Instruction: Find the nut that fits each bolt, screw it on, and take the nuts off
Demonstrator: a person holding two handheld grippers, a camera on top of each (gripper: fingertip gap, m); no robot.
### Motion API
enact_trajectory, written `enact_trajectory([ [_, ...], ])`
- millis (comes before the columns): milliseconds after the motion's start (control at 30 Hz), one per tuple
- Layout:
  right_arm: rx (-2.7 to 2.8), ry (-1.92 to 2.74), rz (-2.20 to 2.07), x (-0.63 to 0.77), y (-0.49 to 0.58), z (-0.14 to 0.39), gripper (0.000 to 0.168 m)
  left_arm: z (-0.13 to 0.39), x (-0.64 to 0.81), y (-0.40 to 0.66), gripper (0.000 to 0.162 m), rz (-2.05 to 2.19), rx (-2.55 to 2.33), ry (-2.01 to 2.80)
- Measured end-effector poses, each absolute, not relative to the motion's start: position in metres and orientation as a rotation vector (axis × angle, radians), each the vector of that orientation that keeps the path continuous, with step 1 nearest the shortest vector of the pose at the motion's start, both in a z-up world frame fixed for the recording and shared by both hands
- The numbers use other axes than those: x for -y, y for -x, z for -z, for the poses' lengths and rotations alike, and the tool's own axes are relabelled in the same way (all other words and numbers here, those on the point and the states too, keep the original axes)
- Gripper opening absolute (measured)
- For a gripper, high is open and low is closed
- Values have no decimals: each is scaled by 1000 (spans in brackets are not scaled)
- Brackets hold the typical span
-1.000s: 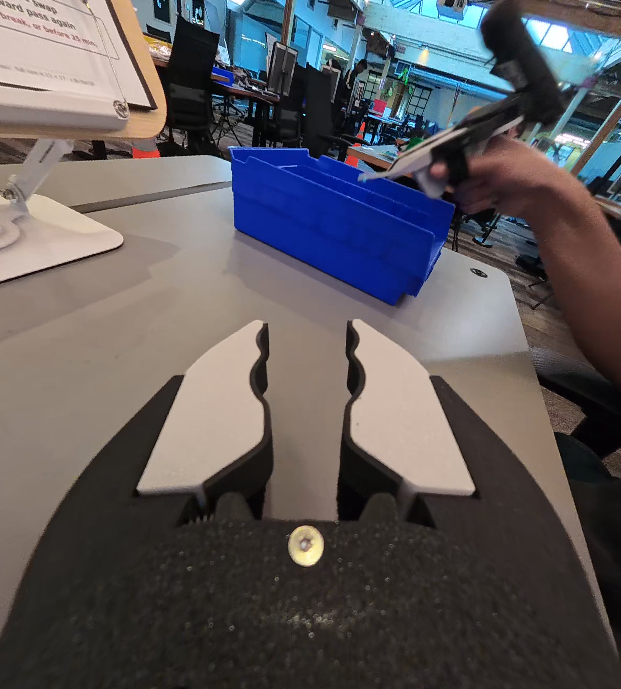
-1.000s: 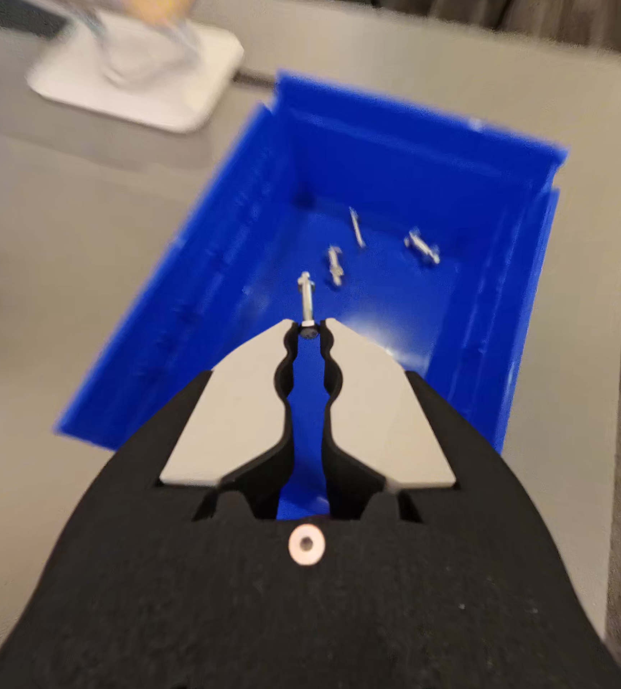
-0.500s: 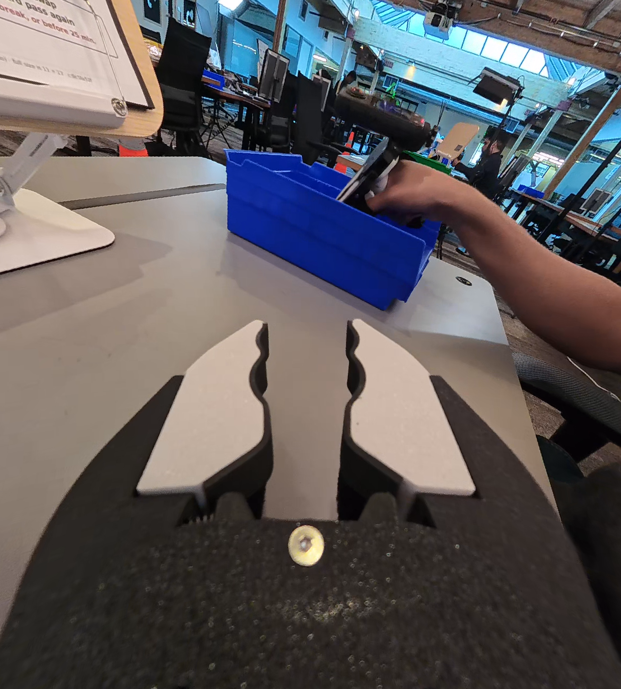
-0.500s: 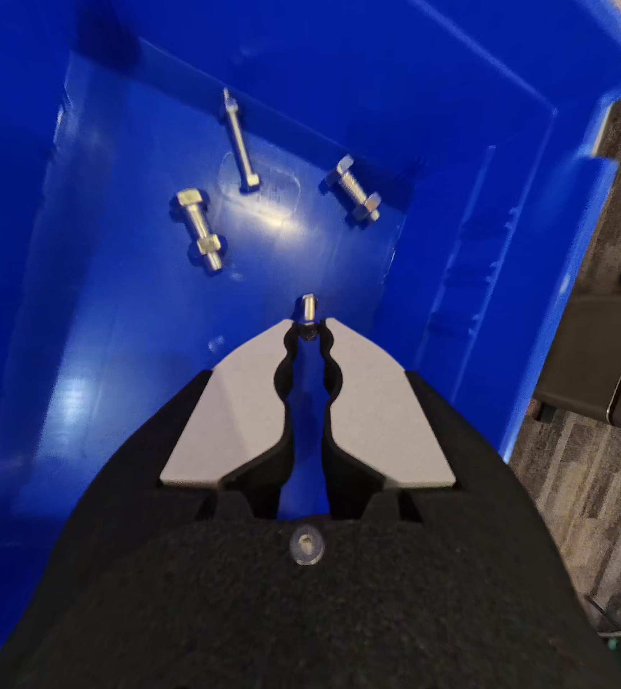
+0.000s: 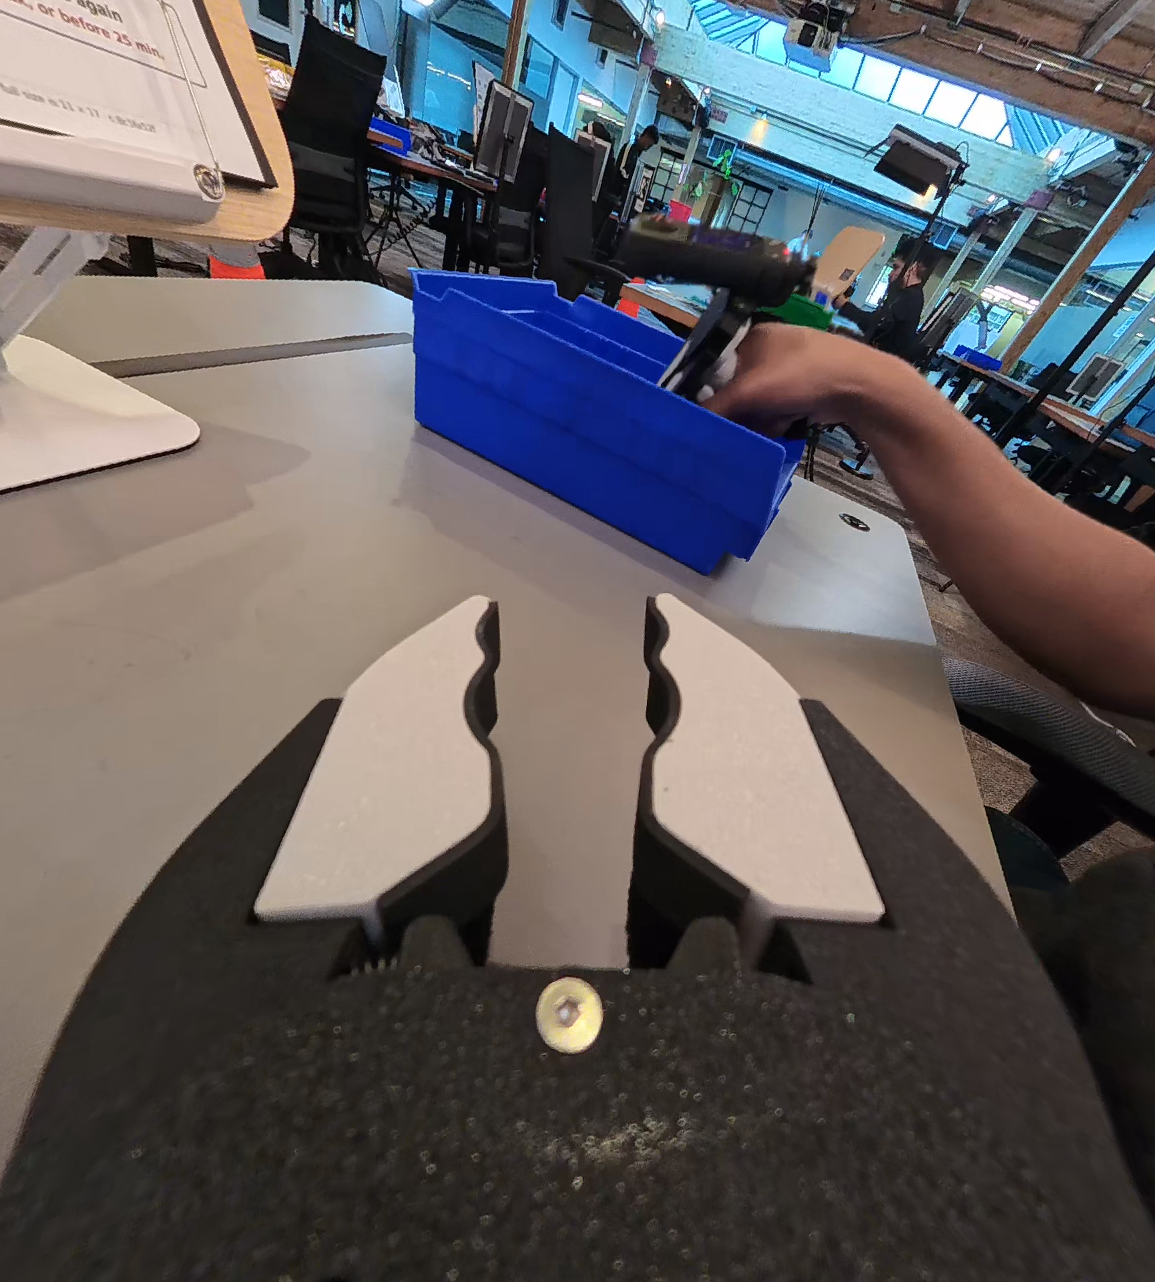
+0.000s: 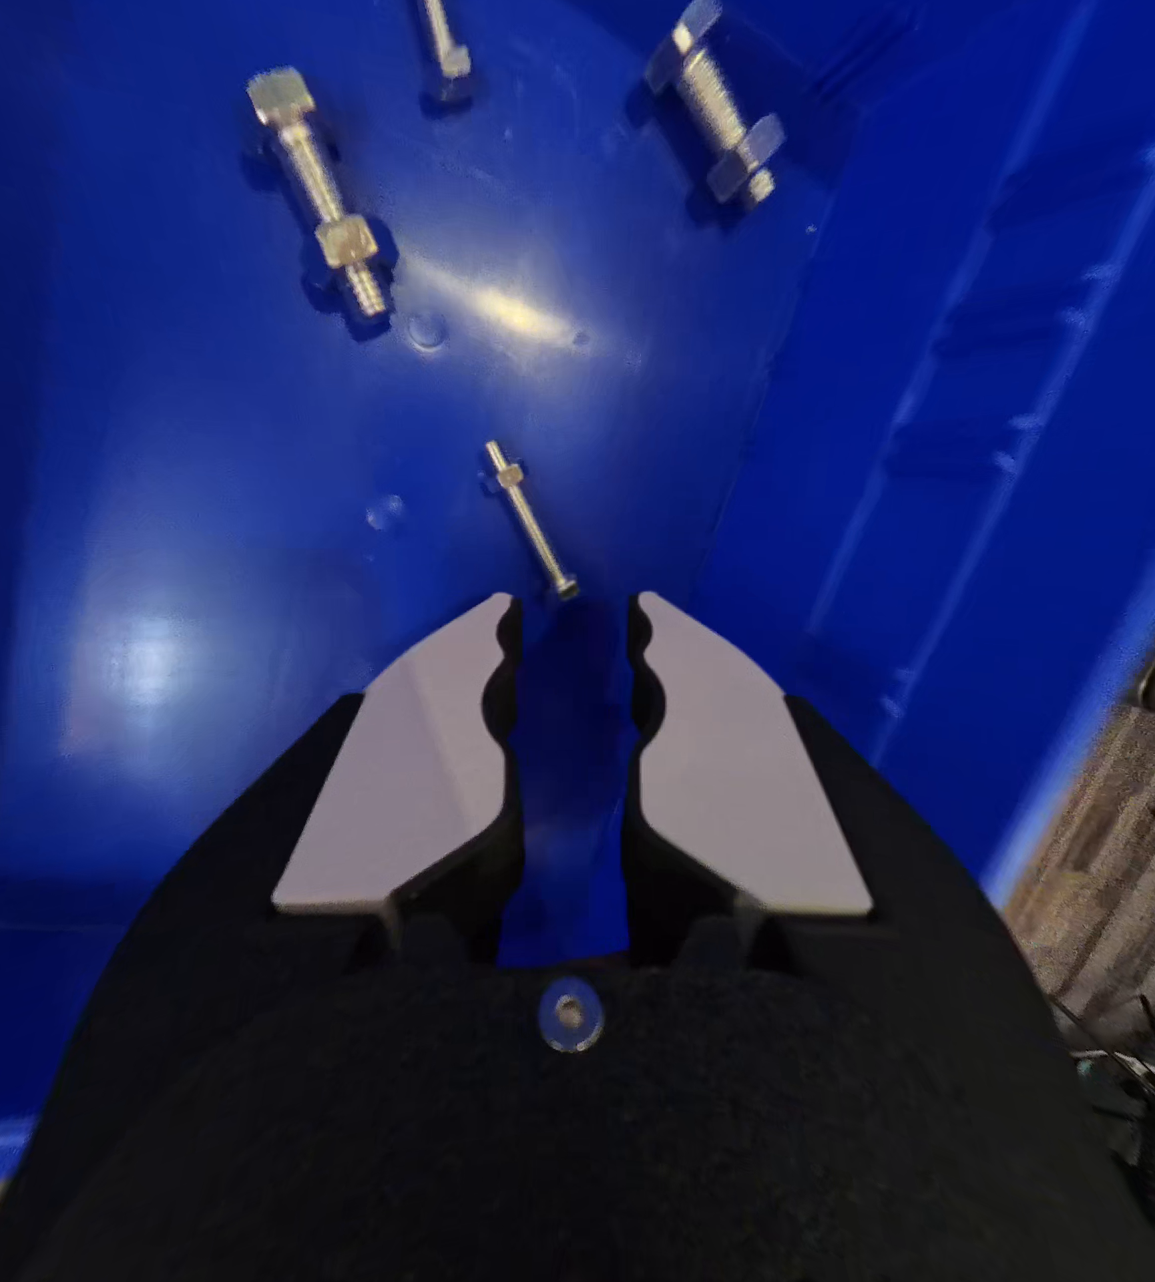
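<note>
Blue bin (image 6: 942,416) holds four nutted bolts (image 6: 533,520); both the right gripper (image 6: 575,603) and left gripper (image 5: 569,607) gape empty.

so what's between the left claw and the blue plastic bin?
Nothing: bare grey tabletop runs from the open left claw to the blue plastic bin, seen in the left wrist view.

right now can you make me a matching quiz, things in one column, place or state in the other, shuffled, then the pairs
Things:
1. thin bolt
2. thick bolt
3. left gripper
4. white stand base

Place or state:
A. open above the bare grey table
B. far left on the table
C. lying just beyond the open right gripper
D. by the bin's right wall

Pairs: 1-C, 2-D, 3-A, 4-B
</note>
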State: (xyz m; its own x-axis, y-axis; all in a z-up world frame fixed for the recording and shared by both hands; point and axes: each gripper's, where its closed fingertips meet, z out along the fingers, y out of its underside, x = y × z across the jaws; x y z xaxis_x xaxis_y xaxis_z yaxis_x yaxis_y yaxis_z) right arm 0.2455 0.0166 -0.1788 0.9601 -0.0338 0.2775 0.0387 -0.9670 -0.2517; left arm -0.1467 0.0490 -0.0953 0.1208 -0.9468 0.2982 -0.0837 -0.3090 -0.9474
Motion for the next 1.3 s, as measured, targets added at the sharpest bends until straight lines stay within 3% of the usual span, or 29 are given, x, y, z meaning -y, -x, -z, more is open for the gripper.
enact_trajectory([
  [133,107,2376,237,-41,-173,101,35,102,-49,143,40,1261,-1060,1599],
  [300,511,1696,-562,-16,46,1,32,119,-57,136,39,1084,-1084,1709],
  [400,548,1567,-814,-7,110,24,31,134,-54,134,42,953,-1147,1771],
  [500,551,1615,-807,-18,124,71,37,140,-51,133,43,860,-1200,1766],
  [633,566,1534,-662,-20,114,79,29,141,-37,131,46,897,-1261,1785],
  [767,502,1547,-738,-20,115,80,27,108,-22,137,44,961,-1279,1753],
  [867,530,1599,-746,-22,119,90,27,49,13,162,44,1115,-1411,1585],
  [1000,531,1607,-756,-22,119,91,26,12,-28,250,36,611,-1461,1661],
  [1100,525,1614,-783,-21,120,92,26,27,-93,330,35,180,-1487,1915],
  [1300,512,1617,-799,-22,118,93,26,120,-189,431,34,-237,-1538,2469],
])
